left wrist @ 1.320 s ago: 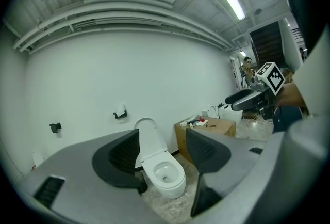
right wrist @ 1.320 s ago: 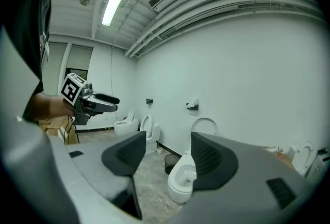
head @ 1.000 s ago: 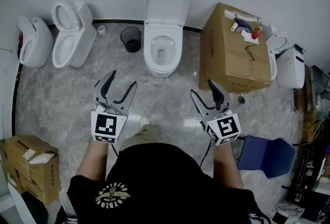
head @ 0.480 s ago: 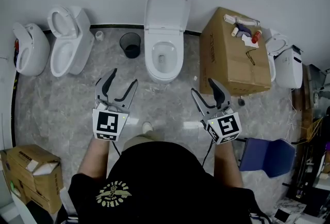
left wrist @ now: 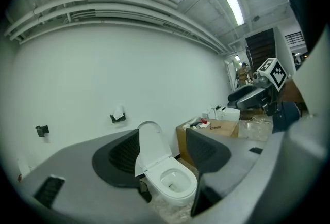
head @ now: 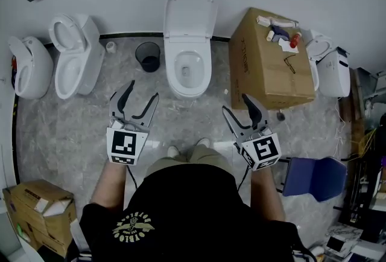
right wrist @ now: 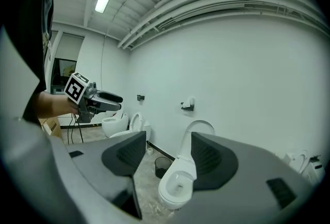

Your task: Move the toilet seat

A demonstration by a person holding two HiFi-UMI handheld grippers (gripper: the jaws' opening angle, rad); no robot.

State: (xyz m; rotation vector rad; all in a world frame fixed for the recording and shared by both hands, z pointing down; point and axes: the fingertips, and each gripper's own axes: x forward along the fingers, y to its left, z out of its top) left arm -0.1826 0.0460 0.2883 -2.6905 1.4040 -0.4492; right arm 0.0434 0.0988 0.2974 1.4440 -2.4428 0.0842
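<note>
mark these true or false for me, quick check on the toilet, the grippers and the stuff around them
1. The lid of the middle toilet stands raised against the wall. True.
2. The left gripper is shut on the lid. False: its jaws are apart and empty, well short of the toilet.
3. A black wastebasket stands on the floor beside the middle toilet. True.
4. The cardboard box has a bare top. False: bottles and other small items lie on it.
5. The right gripper is open. True.
</note>
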